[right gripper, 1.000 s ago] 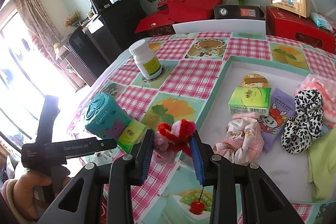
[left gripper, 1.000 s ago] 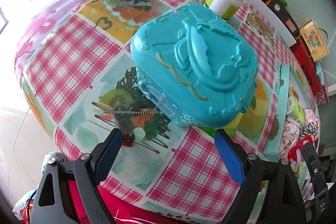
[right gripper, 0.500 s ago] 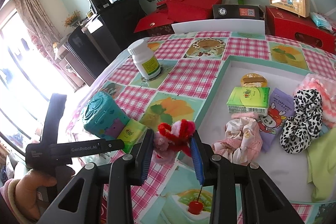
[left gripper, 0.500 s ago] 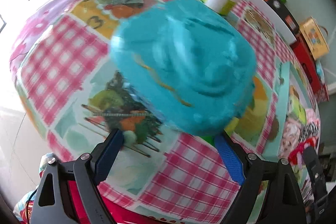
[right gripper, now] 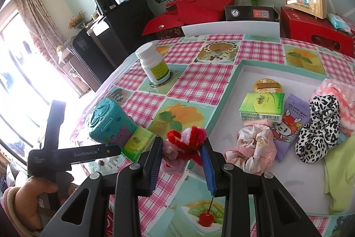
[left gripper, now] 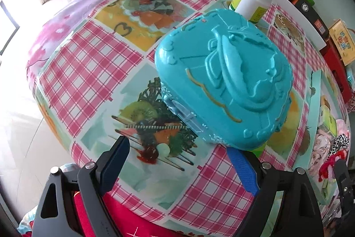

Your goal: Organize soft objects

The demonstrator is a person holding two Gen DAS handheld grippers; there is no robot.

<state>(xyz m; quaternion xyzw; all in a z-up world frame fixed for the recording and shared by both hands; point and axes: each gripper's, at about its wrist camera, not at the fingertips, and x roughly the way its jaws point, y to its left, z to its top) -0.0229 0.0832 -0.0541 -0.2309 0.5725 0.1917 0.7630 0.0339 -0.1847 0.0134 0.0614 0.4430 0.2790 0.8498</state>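
My right gripper (right gripper: 182, 144) is shut on a fluffy red and pink scrunchie (right gripper: 186, 137), held just left of the white tray's teal rim (right gripper: 226, 90). My left gripper (left gripper: 177, 146) stands open over the tablecloth, pointing steeply down, with nothing between its fingers. Just beyond its right finger is a teal plastic box (left gripper: 221, 90), which rests partly on a green tissue pack (right gripper: 137, 143). In the tray lie a pink floral scrunchie (right gripper: 255, 143), a leopard-print scrunchie (right gripper: 319, 123), a pink fluffy item (right gripper: 337, 92) and a lime cloth (right gripper: 339, 170).
A white bottle (right gripper: 154, 66) stands behind the teal box (right gripper: 108, 121). The tray also holds a green tissue pack (right gripper: 261, 106), a purple wipes pack (right gripper: 292, 119) and a round yellow tin (right gripper: 267, 86). Red boxes (right gripper: 315, 30) line the table's far side. A hand (right gripper: 28, 192) holds the left gripper.
The left gripper tilted a little; the teal box now sits lower in its view, closer to its right finger. The right gripper and its scrunchie have stayed still.
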